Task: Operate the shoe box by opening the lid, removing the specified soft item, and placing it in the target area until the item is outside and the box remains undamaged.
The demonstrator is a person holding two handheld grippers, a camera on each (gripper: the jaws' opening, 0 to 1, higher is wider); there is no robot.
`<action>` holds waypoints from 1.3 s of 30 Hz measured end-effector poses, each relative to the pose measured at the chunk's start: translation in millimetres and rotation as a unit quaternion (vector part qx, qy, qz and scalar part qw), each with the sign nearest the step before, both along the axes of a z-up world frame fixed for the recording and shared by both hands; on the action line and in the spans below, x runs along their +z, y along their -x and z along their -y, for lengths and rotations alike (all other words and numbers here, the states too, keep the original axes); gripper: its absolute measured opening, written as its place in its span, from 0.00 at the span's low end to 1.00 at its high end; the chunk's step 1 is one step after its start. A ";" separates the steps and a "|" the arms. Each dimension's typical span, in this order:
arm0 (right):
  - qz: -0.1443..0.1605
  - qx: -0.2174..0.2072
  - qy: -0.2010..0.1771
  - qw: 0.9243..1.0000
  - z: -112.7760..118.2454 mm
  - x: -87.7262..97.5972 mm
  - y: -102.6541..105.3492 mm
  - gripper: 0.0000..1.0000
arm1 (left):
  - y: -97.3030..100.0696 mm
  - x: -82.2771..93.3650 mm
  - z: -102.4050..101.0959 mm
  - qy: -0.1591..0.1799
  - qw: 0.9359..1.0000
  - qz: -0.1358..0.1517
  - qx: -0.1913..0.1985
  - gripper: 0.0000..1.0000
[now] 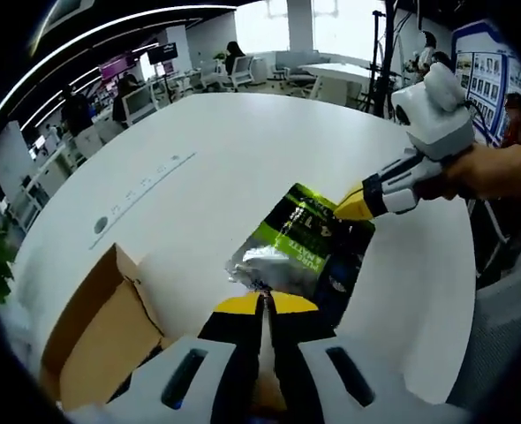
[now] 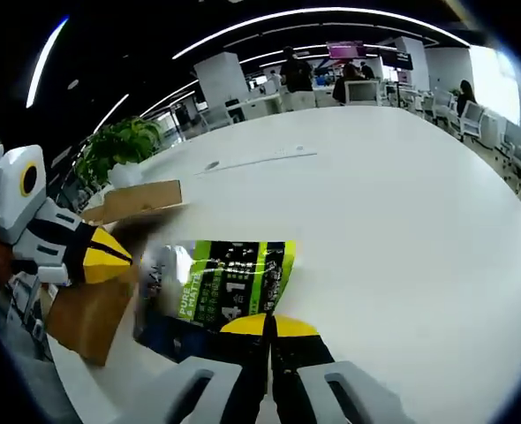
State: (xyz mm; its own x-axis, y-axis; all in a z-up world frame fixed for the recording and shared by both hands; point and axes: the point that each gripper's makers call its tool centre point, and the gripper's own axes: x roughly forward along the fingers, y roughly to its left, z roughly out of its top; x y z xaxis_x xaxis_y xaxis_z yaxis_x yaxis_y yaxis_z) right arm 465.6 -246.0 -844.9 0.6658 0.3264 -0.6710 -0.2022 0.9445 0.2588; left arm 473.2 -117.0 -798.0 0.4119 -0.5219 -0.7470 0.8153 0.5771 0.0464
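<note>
Box lid is open, green pouch is out and held over the white table beside it, my left gripper and right gripper both clamped on its edges, so I only have placing left.

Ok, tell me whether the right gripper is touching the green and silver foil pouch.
Touching. In the left gripper view the right gripper has its yellow tips closed on a corner of the green and silver foil pouch.
</note>
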 end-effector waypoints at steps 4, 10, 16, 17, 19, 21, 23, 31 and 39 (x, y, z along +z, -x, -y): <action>-0.004 0.000 0.008 1.000 1.6 -4.4 1.9 0.00 | -0.2 2.9 -2.1 0.013 1.000 -0.009 0.016 0.02; -0.006 -0.010 0.005 1.000 2.4 -3.8 1.4 0.00 | -0.5 13.8 -2.2 0.029 0.999 -0.002 0.023 0.05; -0.006 -0.021 0.004 1.000 3.0 -4.5 2.2 0.00 | -0.4 26.4 -4.4 0.042 0.999 0.005 0.025 0.06; -0.006 -0.022 0.006 1.000 2.8 -4.4 2.8 0.00 | 0.0 27.6 -5.4 0.044 0.999 0.005 0.026 0.06; -0.005 -0.021 0.009 1.000 2.7 -4.0 3.3 0.00 | 0.3 30.4 -8.2 0.046 0.999 0.007 0.028 0.06; -0.006 -0.021 0.011 1.000 3.1 -4.2 3.5 0.00 | 0.0 33.6 -12.1 0.049 0.998 0.007 0.032 0.06; -0.006 -0.022 0.011 1.000 3.3 -4.3 3.4 0.00 | 0.1 37.9 -15.5 0.054 0.998 0.008 0.037 0.07; 0.012 -0.014 0.025 1.000 5.9 4.5 3.5 0.02 | 0.9 52.3 -29.1 0.065 0.996 0.018 0.051 0.10; 0.026 -0.008 0.031 0.999 7.6 18.2 6.4 0.10 | 8.1 61.3 -44.5 0.072 0.995 0.023 0.062 0.14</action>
